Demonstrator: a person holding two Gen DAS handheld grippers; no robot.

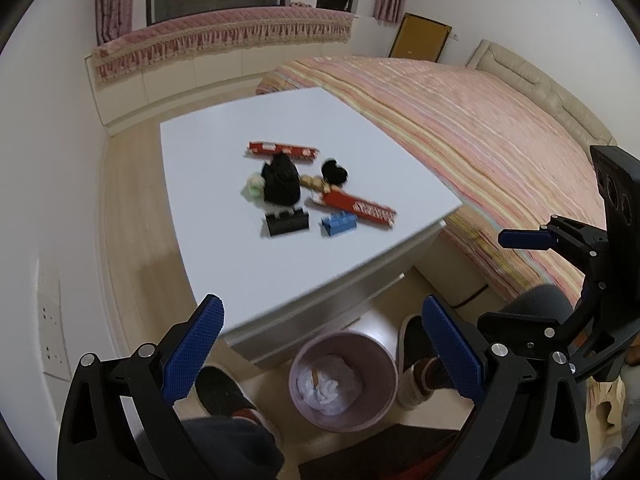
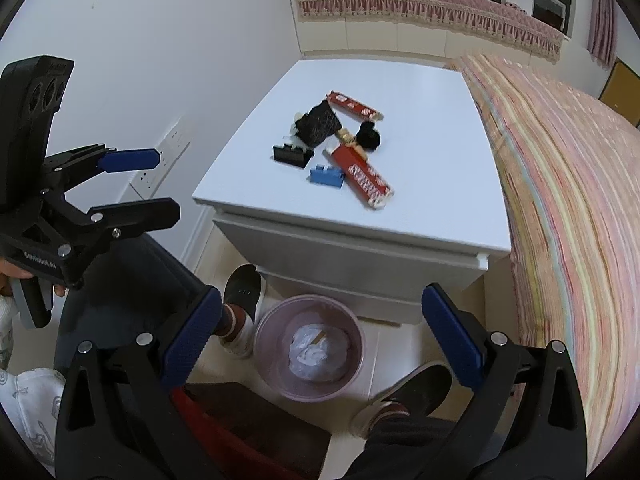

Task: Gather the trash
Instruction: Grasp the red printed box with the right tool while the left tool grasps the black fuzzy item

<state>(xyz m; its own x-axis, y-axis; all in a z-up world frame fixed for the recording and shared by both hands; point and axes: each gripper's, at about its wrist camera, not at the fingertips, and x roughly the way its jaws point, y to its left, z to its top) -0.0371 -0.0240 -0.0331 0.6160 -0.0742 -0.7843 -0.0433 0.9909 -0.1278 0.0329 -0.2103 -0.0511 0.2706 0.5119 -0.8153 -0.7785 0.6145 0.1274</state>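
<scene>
A white cabinet top point(image 1: 224, 184) point(image 2: 432, 184) holds a pile of trash: two red wrappers point(image 1: 282, 150) point(image 1: 360, 207) point(image 2: 366, 174), a crumpled black bag point(image 1: 281, 181) point(image 2: 320, 124), a small black lump point(image 1: 335, 172) point(image 2: 368, 136), a black brick point(image 1: 287, 222) point(image 2: 291, 155) and a blue brick point(image 1: 339, 223) point(image 2: 328, 176). A pink bin point(image 1: 344, 380) point(image 2: 310, 346) with white paper inside stands on the floor below. My left gripper point(image 1: 320, 356) point(image 2: 160, 184) is open and empty above the bin. My right gripper point(image 2: 322, 346) point(image 1: 496, 276) is open and empty, also short of the cabinet.
A bed with a striped cover point(image 1: 480, 128) point(image 2: 568, 200) runs along the cabinet's right side. A white wall with sockets point(image 2: 168, 148) is on the left. The person's feet in slippers point(image 2: 244, 296) point(image 1: 416, 360) flank the bin.
</scene>
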